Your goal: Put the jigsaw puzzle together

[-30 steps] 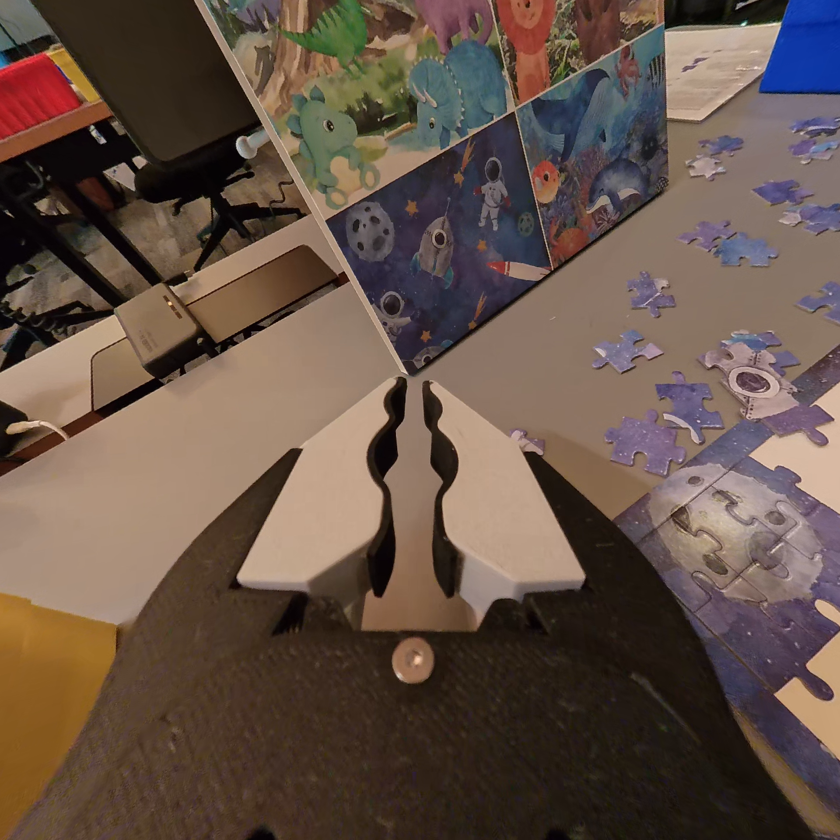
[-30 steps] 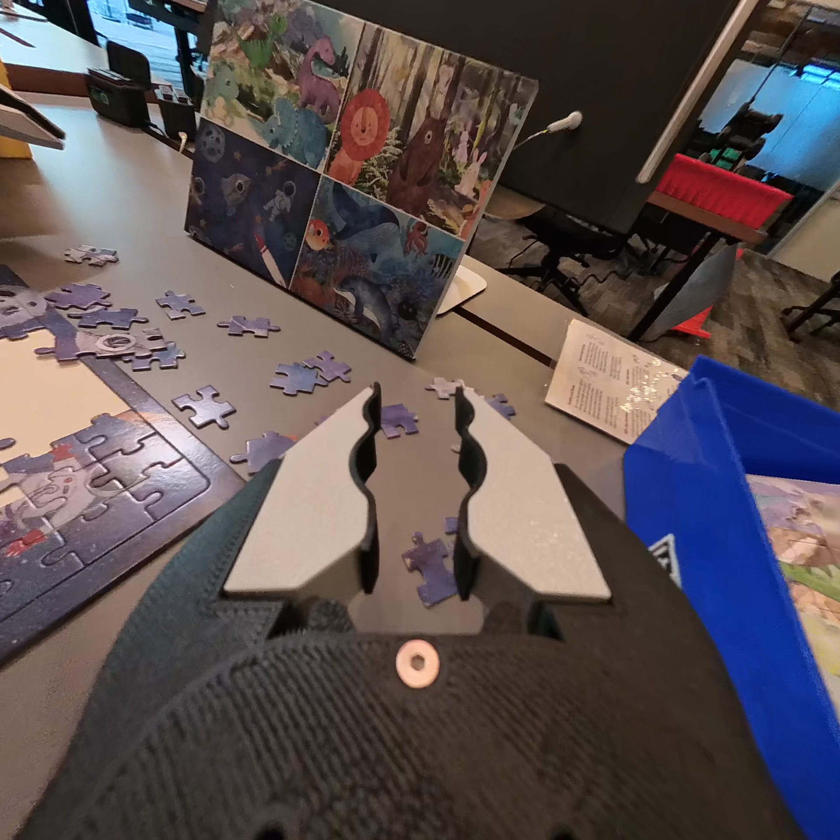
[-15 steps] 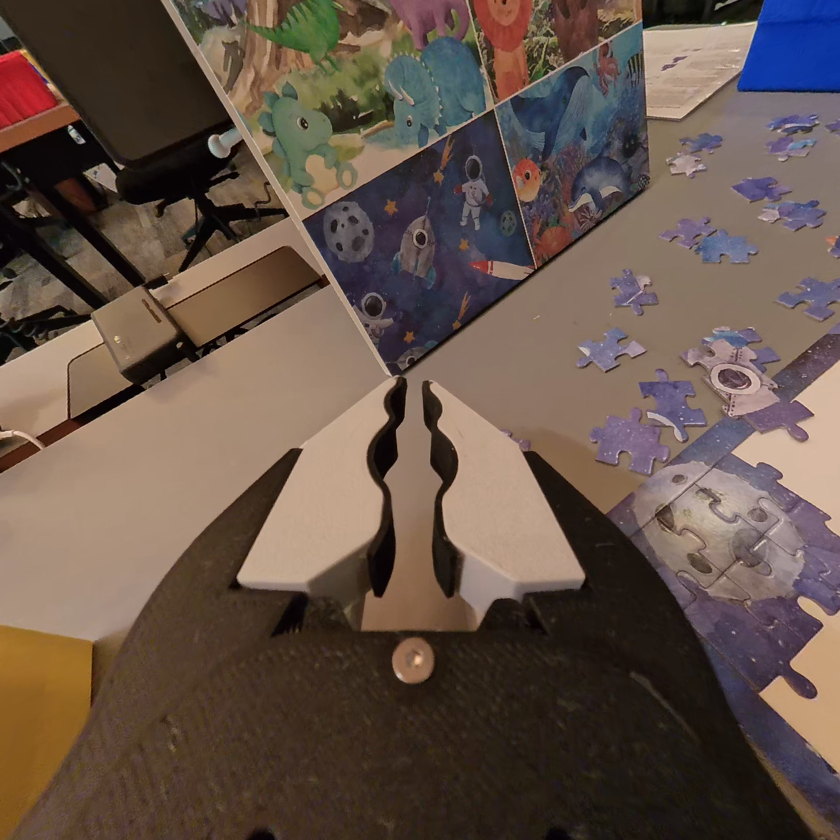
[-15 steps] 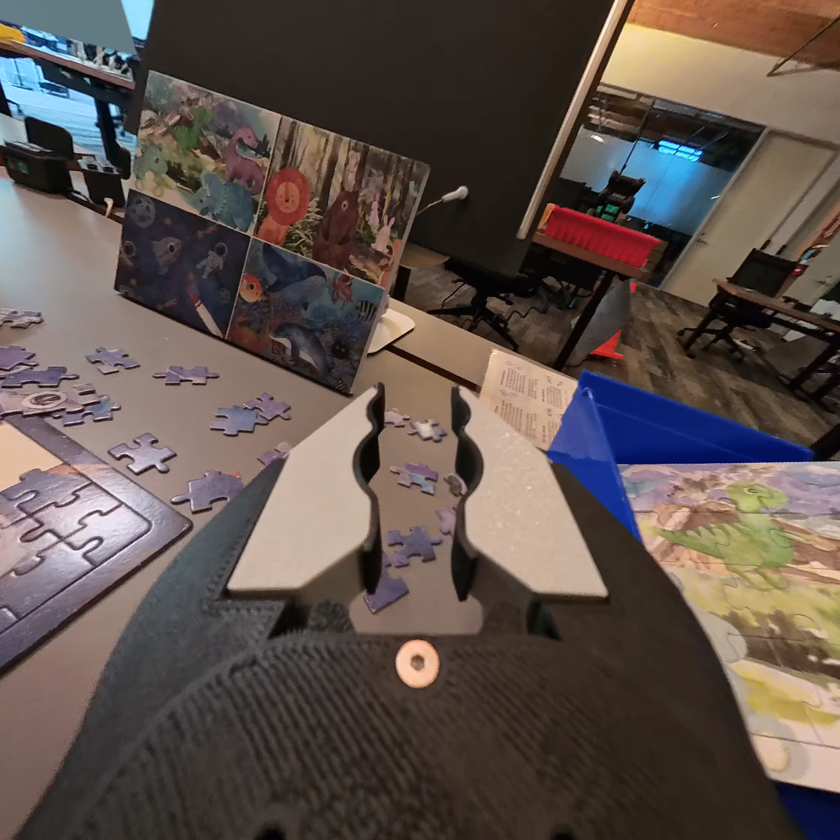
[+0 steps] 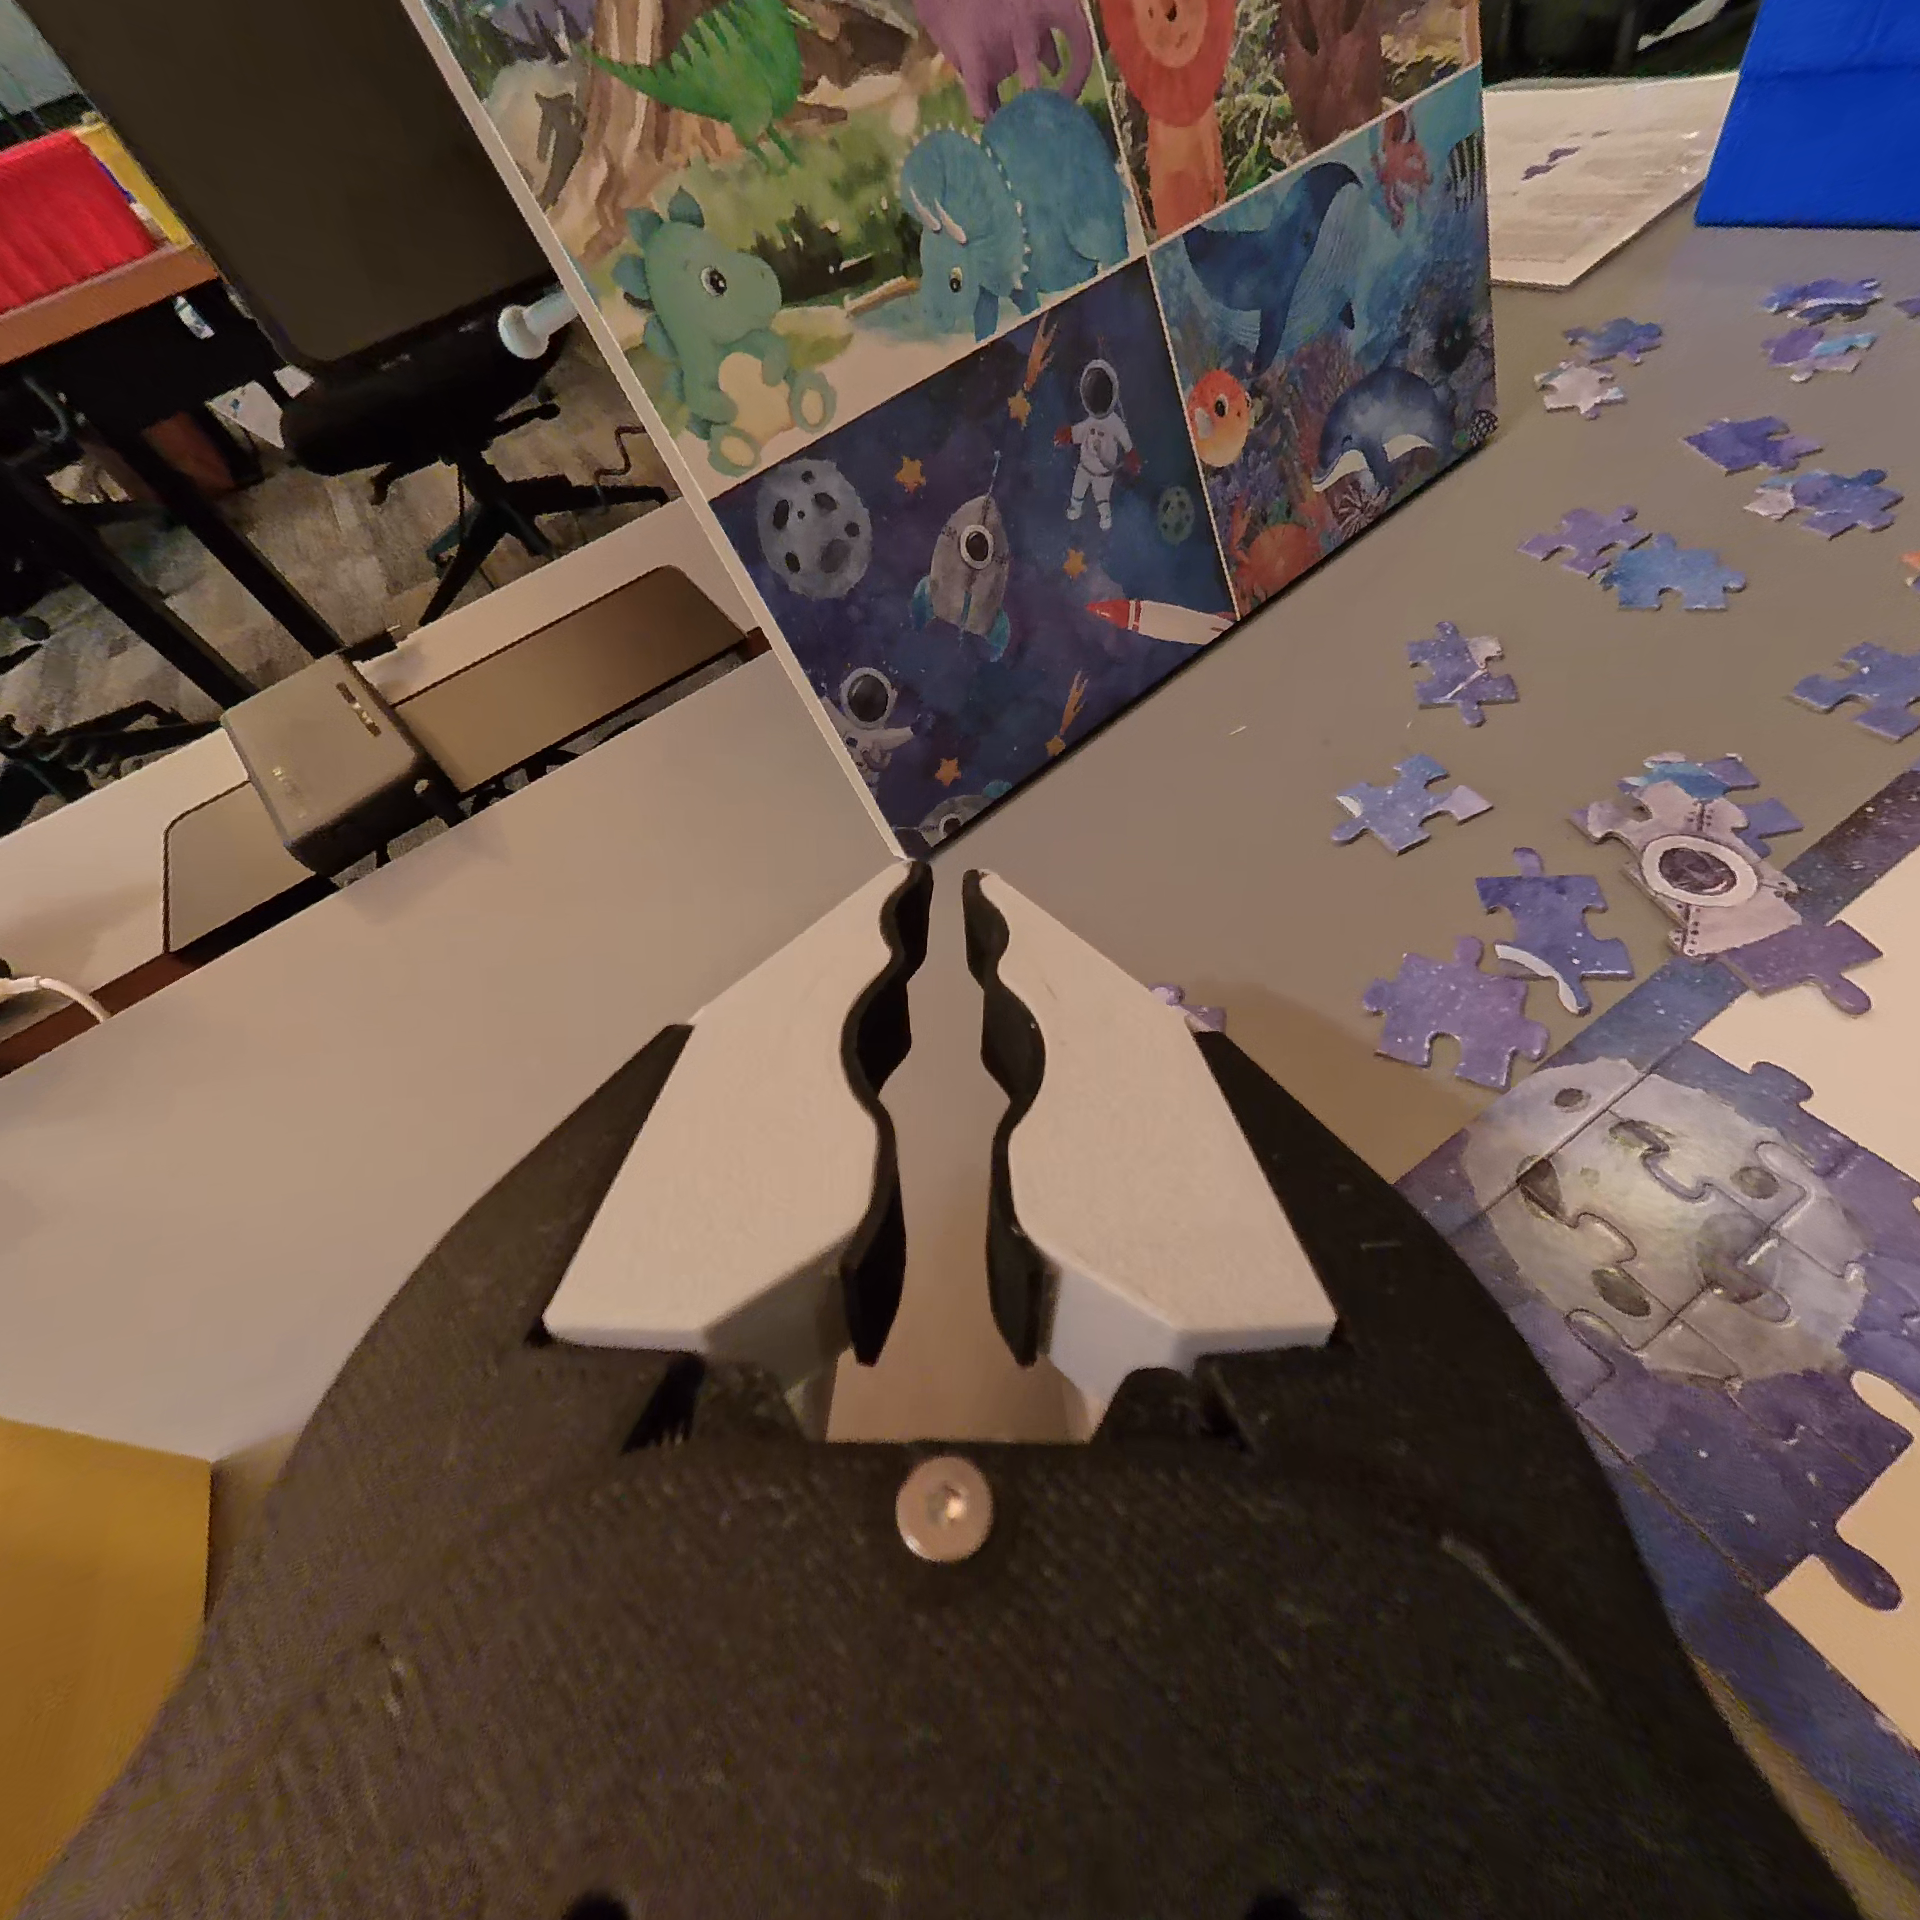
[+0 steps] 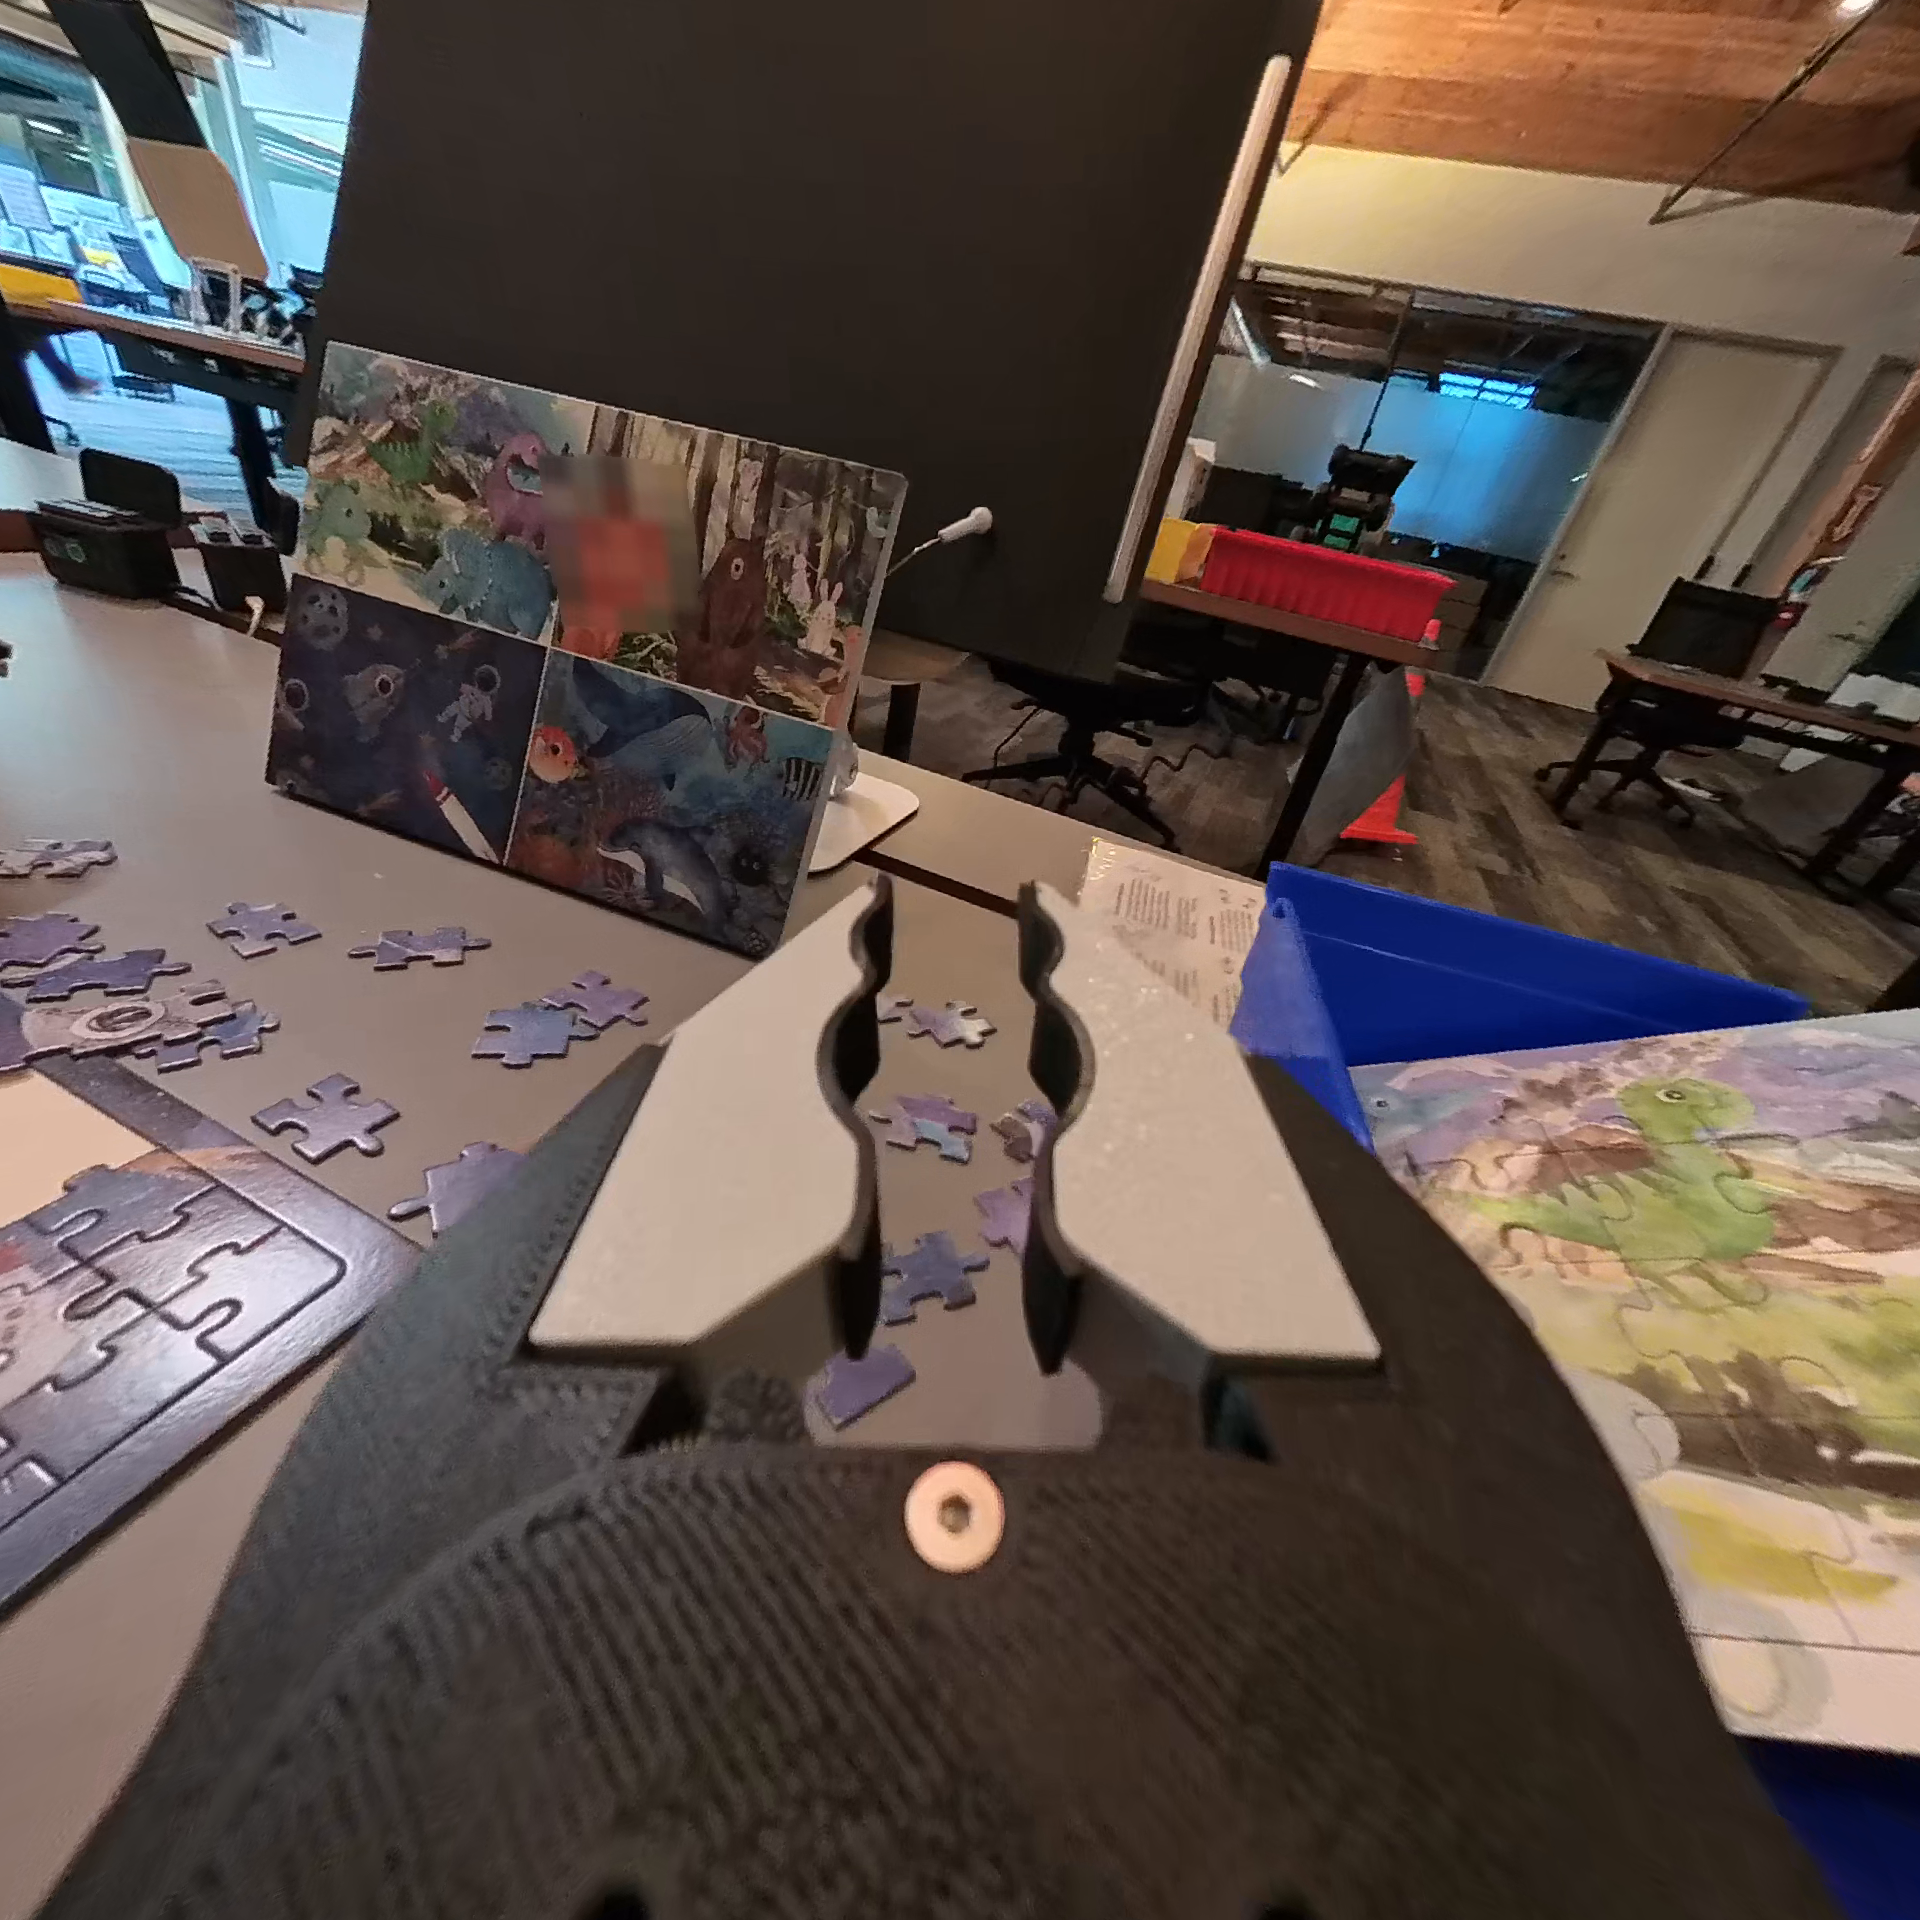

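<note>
In the left wrist view, the left gripper (image 5: 940, 883) is hovering low in mid-frame over bare tabletop (image 5: 364, 1091), its fingers nearly together with only a thin slit between them and nothing in it. Just above its tips the picture board (image 5: 1039, 416) is standing tilted, probably propped as a reference for the puzzle. To the right, loose pieces (image 5: 1449, 1013) are lying scattered beside the partly built puzzle (image 5: 1662, 1195) at the lower right.

In the right wrist view, the puzzle (image 6: 156, 1278) is sitting at the lower left and the board (image 6: 582, 644) at the upper left. The right gripper (image 6: 951, 904) is hanging mid-frame, fingers spread and empty, above more loose pieces (image 6: 925, 1122). Right of it, a printed sheet (image 6: 1184, 925) is lying flat; its writing is too small to read. A blue bin (image 6: 1507, 987) is holding a dinosaur puzzle (image 6: 1662, 1247) at the right edge.
</note>
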Tool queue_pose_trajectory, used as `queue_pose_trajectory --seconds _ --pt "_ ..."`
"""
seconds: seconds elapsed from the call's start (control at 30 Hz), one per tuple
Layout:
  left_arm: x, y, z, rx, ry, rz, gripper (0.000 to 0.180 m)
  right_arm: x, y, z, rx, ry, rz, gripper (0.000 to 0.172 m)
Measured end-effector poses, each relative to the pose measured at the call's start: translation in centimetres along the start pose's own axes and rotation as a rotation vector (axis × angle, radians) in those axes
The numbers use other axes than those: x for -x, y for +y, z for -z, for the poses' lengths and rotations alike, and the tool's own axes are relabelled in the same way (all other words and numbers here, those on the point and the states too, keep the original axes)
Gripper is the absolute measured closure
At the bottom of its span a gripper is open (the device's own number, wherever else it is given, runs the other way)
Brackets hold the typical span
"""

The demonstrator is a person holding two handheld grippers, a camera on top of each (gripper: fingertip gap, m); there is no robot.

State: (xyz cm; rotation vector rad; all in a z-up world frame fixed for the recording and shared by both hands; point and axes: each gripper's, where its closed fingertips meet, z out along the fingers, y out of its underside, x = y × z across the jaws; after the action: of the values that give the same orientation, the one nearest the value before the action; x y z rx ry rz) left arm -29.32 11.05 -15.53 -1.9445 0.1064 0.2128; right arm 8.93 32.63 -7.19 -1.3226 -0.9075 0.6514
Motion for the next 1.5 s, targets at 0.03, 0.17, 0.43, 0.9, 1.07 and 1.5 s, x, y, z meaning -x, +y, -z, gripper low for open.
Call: queue_pose_trajectory --seconds 0.03,0.17,0.43,0.9,1.07,1.5 --pt "0.0 0.0 0.0 -0.001 -0.001 0.000 0.175 0.0 0.1 0.0 0.007 0.000 0.000 0.150" --pt "0.2 0.1 -0.1 -0.003 -0.005 0.001 0.176 -0.3 0.5 -0.1 0.030 0.014 0.012 0.152" --pt "-0.7 -0.2 -0.2 -0.003 0.022 -0.018 0.176 -0.3 0.8 -0.2 0.053 0.019 0.004 0.151" --pt "-0.7 -0.9 0.3 -0.028 0.002 -0.052 0.177 -0.8 1.4 -0.4 0.034 -0.017 -0.111 0.151" --pt "-0.8 -0.9 0.3 -0.021 -0.007 -0.075 0.177 0.1 1.2 -0.6 0.028 -0.060 -0.124 0.149" --pt "-0.4 -0.7 0.3 -0.024 0.001 -0.036 0.176 4.2 2.5 -2.0 0.097 -0.178 -0.067 0.149"
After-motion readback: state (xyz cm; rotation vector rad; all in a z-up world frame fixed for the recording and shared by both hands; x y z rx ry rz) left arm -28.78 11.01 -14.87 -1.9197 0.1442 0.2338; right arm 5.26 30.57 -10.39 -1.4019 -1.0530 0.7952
